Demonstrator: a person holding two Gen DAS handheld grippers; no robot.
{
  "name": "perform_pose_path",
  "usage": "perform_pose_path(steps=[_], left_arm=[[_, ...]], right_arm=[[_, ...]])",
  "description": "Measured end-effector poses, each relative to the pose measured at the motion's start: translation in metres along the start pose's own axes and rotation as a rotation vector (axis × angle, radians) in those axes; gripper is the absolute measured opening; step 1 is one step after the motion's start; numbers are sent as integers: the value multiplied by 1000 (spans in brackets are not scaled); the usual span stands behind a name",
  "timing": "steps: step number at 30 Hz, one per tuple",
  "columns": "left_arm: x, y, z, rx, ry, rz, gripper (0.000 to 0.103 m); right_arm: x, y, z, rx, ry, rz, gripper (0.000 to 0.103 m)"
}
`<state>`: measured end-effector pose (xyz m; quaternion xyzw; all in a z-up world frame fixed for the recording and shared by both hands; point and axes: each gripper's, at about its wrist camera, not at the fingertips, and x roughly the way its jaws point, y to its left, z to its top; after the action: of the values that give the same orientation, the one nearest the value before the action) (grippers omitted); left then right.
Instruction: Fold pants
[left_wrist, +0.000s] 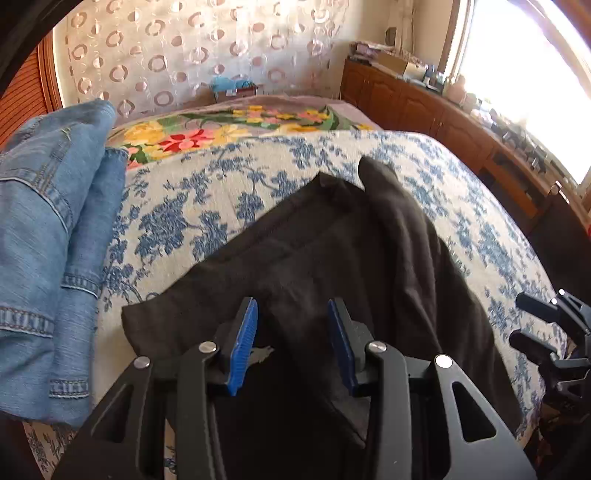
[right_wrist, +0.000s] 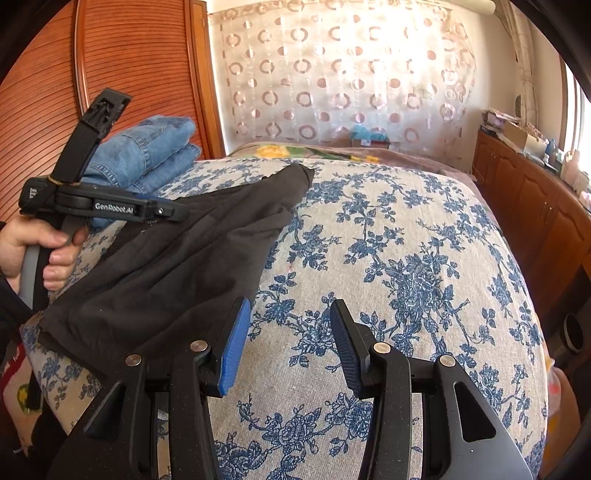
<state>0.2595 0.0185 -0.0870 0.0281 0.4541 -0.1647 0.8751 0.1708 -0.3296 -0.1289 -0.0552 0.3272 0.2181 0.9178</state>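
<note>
The dark pants (left_wrist: 332, 251) lie rumpled on the blue-flowered bedspread (left_wrist: 207, 199), directly under my left tongs (left_wrist: 291, 325), whose blue pads stand apart above the cloth and grasp nothing, with a stack of folded jeans (left_wrist: 48, 236) to the left. My right tongs (right_wrist: 288, 332) hang released over bare bedspread just right of the pants' near edge, pads parted and empty. In the right wrist view my left hand (right_wrist: 40, 251) grips its handle at the far left, the tool angled down over the pants.
</note>
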Motion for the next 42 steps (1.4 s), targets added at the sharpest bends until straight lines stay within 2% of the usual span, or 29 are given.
perform_pose_path(steps=[2,5,6,7,9,12,17,21,27,34,40,42], left_arm=[[6,-1,-2,4,29,11,39],[5,-3,-3,12,21,23,36],[5,-3,-3,8,16,15,25],[4,-4,-4,9,13,5,20],[1,-8,-6,28,5,-12,5],[-9,-14,-6,59,-33,7,3],[-42,-3,5,30,-137,23,2],[-59,15,12,10,-169,61,2],[-58,47,8,-35,-153,119,2],[-41,58,-3,-57,-116,119,2],[-41,56,-7,-63,-112,86,14],[-40,56,-4,-66,-113,78,26]], right_arm=[[0,0,0,-1,0,0,45],[-1,0,0,-1,0,0,45],[0,0,0,-1,0,1,45],[0,0,0,-1,1,2,45],[0,0,0,-2,2,4,45],[0,0,0,-6,7,9,45],[1,0,1,-7,13,11,45],[1,0,1,-7,14,10,45],[1,1,1,-8,16,12,45],[2,0,1,-7,17,13,45],[2,1,0,-9,17,12,45],[2,0,0,-12,20,11,45]])
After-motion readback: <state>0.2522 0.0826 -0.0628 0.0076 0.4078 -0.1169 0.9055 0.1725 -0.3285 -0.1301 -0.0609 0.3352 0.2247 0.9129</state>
